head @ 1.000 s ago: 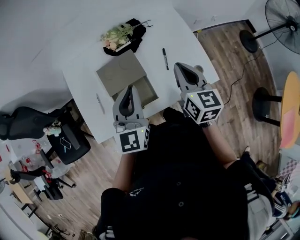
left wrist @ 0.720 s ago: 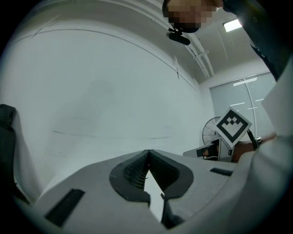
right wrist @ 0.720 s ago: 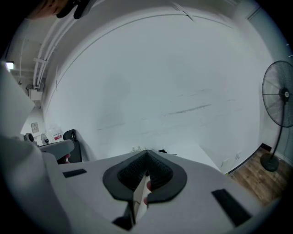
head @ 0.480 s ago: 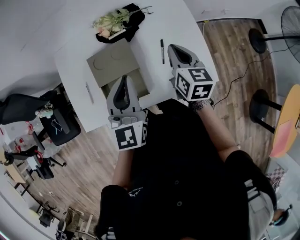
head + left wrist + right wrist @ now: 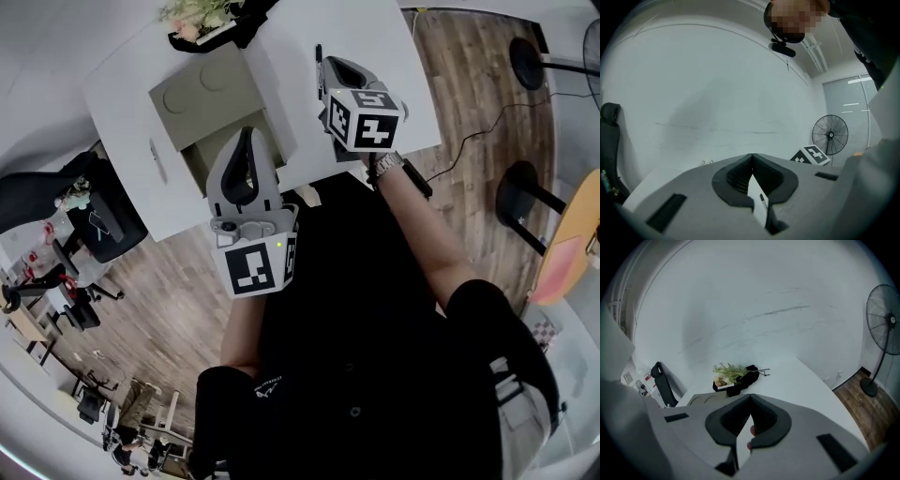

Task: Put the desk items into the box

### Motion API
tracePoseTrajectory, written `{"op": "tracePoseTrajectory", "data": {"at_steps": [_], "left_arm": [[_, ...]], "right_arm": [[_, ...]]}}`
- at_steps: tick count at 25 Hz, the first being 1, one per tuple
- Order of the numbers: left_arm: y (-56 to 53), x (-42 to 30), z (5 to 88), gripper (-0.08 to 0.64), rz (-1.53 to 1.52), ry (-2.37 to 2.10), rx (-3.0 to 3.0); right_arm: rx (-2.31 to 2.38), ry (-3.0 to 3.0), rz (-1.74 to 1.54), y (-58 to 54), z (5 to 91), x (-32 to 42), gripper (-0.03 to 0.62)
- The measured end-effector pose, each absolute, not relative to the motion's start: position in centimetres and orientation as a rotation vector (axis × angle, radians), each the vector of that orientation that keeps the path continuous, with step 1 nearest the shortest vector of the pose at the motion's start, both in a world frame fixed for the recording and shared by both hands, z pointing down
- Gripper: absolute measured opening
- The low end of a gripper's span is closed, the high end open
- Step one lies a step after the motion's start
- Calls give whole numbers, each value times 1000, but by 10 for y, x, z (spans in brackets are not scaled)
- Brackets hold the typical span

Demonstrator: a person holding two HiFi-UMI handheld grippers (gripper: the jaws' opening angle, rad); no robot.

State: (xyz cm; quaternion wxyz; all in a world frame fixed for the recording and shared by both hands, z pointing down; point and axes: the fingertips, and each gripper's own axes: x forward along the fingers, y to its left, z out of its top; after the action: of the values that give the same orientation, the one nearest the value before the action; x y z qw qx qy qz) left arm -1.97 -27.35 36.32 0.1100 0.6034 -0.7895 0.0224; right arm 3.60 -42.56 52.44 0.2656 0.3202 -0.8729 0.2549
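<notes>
At the left of the white counter (image 5: 375, 37) lies a slim pale stick-shaped item (image 5: 154, 159), apart from everything else; I cannot tell what it is. At the far edge a bundle of green and pale flowers (image 5: 192, 14) rests on a black fabric item (image 5: 246, 23), just beyond the open brown cardboard box (image 5: 200, 92). No desk item shows inside the box, so I judge the loading not yet begun. My left hand-held gripper (image 5: 247, 133) hangs over the box's near side with its jaws pressed together on nothing. Hazard: a low pass here could catch a raised flap and shove the box. Further right, a black pen (image 5: 318, 52) lies on the counter, just beside the tip of my right hand-held gripper (image 5: 324, 66), whose jaws are likewise pressed together and empty. Hazard: approaching the pen with closed tips would push it instead of pinching it, and a round barrel could roll toward the counter edge. Spread the jaws first. The flower stems look loose and may scatter if pinched off-centre.
</notes>
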Motion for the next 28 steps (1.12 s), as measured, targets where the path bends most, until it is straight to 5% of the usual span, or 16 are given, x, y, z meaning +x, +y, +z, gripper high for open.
{"op": "tracePoseTrajectory", "data": {"at_steps": [12, 16, 28], "left_arm": [[-282, -30, 402, 8, 94, -2285, 1696], [-287, -29, 413, 8, 96, -2277, 1680], [-282, -37, 428, 8, 114, -2274, 1613]], "right_arm": [[872, -2119, 696, -415, 623, 50, 0], [835, -2081, 716, -411, 643, 50, 84], [821, -1971, 680, -404, 682, 47, 106]]}}
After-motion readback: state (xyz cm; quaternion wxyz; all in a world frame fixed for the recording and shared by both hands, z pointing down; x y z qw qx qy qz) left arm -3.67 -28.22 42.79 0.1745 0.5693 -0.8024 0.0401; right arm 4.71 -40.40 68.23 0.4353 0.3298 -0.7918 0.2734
